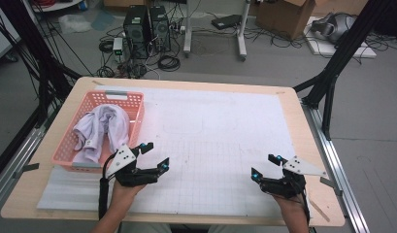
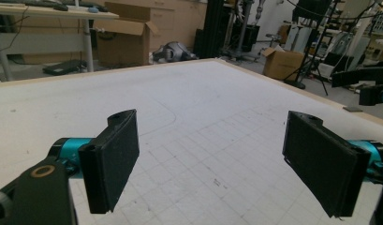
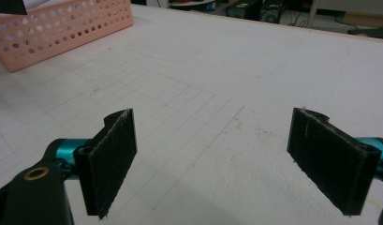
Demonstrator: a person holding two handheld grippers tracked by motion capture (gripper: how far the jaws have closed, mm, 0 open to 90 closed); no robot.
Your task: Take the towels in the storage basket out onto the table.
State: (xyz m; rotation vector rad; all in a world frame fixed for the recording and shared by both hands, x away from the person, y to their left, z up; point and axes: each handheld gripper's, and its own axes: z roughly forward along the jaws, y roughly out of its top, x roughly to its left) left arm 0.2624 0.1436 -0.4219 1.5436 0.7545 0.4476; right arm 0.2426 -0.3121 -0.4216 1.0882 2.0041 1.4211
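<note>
- High view: we see the left gripper (image 1: 155, 155) spread and empty, just beside the pink perforated plastic basket (image 1: 65, 145) holding crumpled white cloth (image 1: 101, 127); the right gripper (image 1: 264, 166) is spread over the white gridded counter (image 1: 215, 141).
- Left gripper view: jaws wide apart over the grid; no readable writing.
- Right gripper view: jaws apart, basket (image 3: 62, 28) far left.

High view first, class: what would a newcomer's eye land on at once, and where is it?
The pink perforated plastic basket at the table's far left stands out, with a crumpled pale lilac cloth heaped inside it. Near the front edge, the left gripper sits beside the basket and the right gripper lies toward the right, both with jaws wide open and nothing between them, over the white gridded mat.
</note>
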